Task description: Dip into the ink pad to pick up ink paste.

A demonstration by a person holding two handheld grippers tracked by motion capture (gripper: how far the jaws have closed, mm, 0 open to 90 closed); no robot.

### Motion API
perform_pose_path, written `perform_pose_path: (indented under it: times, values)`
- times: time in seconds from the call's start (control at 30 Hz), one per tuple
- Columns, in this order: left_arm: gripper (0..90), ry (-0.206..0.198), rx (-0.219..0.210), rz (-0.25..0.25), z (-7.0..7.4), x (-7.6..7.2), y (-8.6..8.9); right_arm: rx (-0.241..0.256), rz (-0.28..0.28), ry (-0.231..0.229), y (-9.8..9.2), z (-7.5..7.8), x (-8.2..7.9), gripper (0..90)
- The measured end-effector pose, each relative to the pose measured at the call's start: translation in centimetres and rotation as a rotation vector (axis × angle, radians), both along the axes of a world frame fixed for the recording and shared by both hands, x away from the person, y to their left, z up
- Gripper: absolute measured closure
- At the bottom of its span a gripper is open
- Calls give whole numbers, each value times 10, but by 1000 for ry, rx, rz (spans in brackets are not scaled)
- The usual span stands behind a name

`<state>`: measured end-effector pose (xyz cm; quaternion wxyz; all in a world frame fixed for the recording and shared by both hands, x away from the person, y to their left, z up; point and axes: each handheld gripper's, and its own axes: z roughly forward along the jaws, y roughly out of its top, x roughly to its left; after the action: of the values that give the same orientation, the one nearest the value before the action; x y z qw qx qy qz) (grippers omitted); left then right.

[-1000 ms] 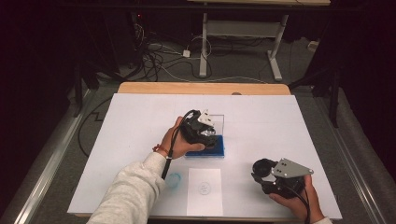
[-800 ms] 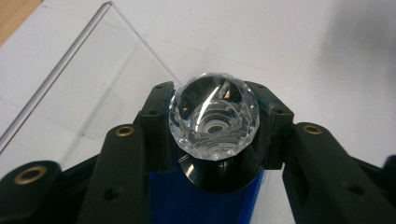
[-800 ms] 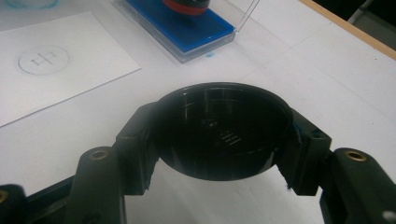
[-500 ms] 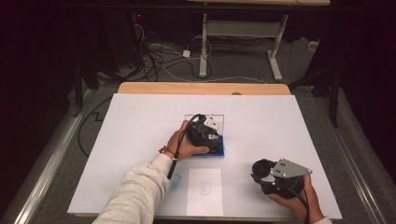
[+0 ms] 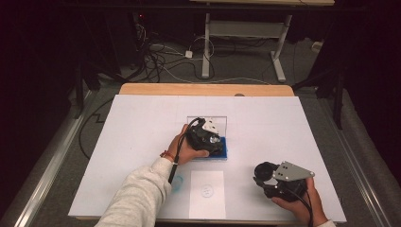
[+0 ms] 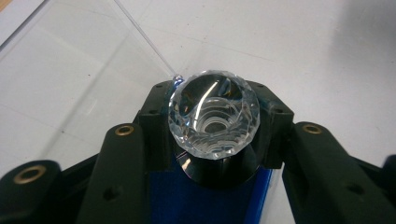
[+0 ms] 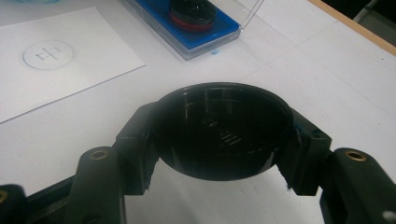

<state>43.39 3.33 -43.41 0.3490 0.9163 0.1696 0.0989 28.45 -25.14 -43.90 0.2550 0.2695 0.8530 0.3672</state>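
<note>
- Stamp [image 6: 213, 116], with a faceted clear knob on a black body, sits between the left gripper's [image 6: 212, 126] two black fingers [image 6: 156, 123], which are closed narrow against its sides.
- Below those fingers lies the blue ink pad [image 6: 205, 200]; the stamp's black base stands on or just over it, contact cannot be told.
- Clear lid [image 6: 84, 60] of the pad case stands open just beyond the fingertips.
- In the high view the left gripper [image 5: 208, 137] is over the blue pad [image 5: 222, 150] at mid-table.
- Right gripper [image 7: 219, 135] holds a black round cap [image 7: 219, 126], open side towards the camera, clamped between its fingers [image 7: 135, 140].
- White paper sheet [image 7: 56, 56] with a blue circular print lies ahead of the right fingers, to their left; the pad case [image 7: 196, 28] is farther ahead.
- White table [image 5: 283, 118] carries everything.
</note>
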Motion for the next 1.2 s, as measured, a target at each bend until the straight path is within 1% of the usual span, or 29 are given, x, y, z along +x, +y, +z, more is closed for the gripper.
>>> perform_pose_path:
  times: [0.03,0.07,0.1,0.17,0.3,0.37,0.53,0.57,0.63,0.7,0.77,0.83,0.93,1.07,1.2]
  values:
    - [547,4,-6,4,0,0,0,-1,3,0,0,0,0,388]
    - [547,2,-4,8,0,-1,-1,-3,6,-1,0,0,0,388]
    - [547,-3,4,15,0,-2,-3,-5,6,-2,1,0,0,388]
    - [546,-13,35,21,2,-4,-6,-2,5,-3,1,0,0,388]
    - [547,8,26,27,2,-1,-5,-4,2,0,1,0,0,388]
    - [547,16,24,37,2,0,-4,-5,4,-2,2,0,-1,388]
    - [547,-28,71,37,3,-7,-11,-5,1,-1,0,0,0,388]
    - [547,-24,71,38,3,-6,-10,-5,1,0,0,0,0,388]
    - [547,-13,55,39,3,-5,-8,-6,2,-1,0,0,0,388]
    - [547,-11,57,43,3,-4,-8,-6,2,-1,1,0,0,388]
    - [547,-14,70,56,3,-6,-9,-6,2,-2,1,0,-1,388]
    - [547,-25,78,55,3,-7,-10,-5,-2,-3,0,1,-1,388]
    - [547,-21,81,54,4,-7,-10,-4,-3,-2,0,1,-1,388]
    - [547,-24,104,50,5,-8,-12,-3,-3,-3,0,1,-1,388]
    - [547,-19,109,46,6,-7,-12,-3,-4,-3,0,1,-1,388]
